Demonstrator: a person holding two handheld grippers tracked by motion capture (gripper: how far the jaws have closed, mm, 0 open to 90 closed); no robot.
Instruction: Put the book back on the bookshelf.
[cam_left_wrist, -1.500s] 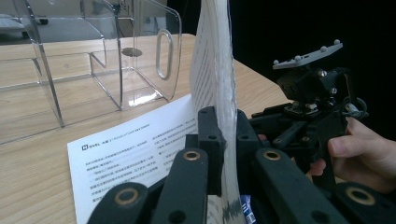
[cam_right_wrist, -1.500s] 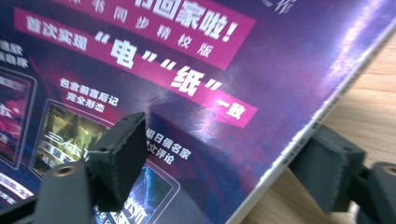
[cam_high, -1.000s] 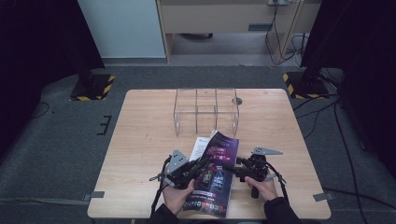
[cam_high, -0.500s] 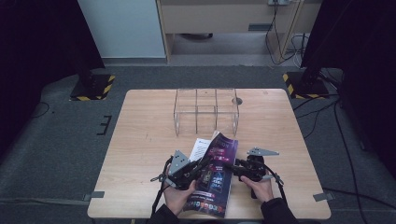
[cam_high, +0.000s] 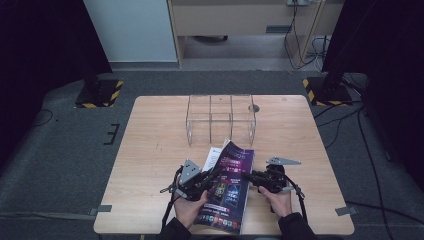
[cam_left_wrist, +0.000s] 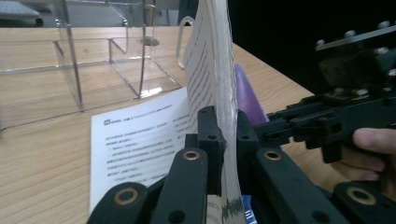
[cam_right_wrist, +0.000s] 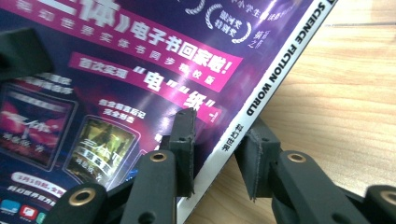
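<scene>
A purple-covered magazine (cam_high: 227, 192) lies near the table's front edge, its cover and several pages (cam_left_wrist: 210, 70) lifted upright off a white printed page (cam_left_wrist: 140, 140). My left gripper (cam_high: 212, 175) (cam_left_wrist: 227, 126) is shut on that raised sheaf near the lower edge. My right gripper (cam_high: 247, 176) (cam_right_wrist: 217, 135) comes in from the right at the spine. Its jaws have just been closing and straddle the spine of the magazine (cam_right_wrist: 140, 60). One pad lies over the cover, the other beside the spine, with a small gap still showing. The right gripper (cam_left_wrist: 299, 121) also shows in the left gripper view.
A clear acrylic divided box (cam_high: 220, 117) stands at the middle back of the wooden table (cam_high: 155, 140), just beyond the magazine. A person's hand (cam_high: 190, 210) and the other hand (cam_high: 277, 202) hold the grippers at the front edge. Cables trail from both.
The right gripper's jaws look a little narrower around the magazine's spine. Both hands and the raised pages stand where they were.
</scene>
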